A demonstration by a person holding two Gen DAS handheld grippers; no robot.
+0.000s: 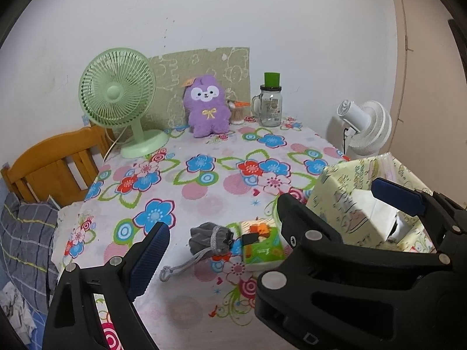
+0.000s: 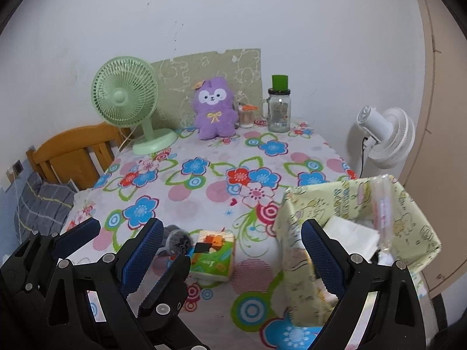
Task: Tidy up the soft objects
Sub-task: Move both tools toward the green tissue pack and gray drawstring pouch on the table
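A mint-green desk fan [image 1: 118, 99] is standing at the far left of the counter [image 1: 204, 201], which is wearing a floral cloth, its cable trailing off the left edge. A clear glass mug jar [image 1: 270, 108] with a green cap is sitting at the far right by the white wall, and just to its left a small container of cotton swabs [image 1: 237, 113] is resting. A green patterned sheet [image 1: 201, 70] is leaning against the wall behind them. A wooden chair [image 1: 55, 163] is standing at the counter's left, grey checked bedding [image 1: 26, 248] lying below it, while a white fan [image 1: 364, 125] is standing off the right edge
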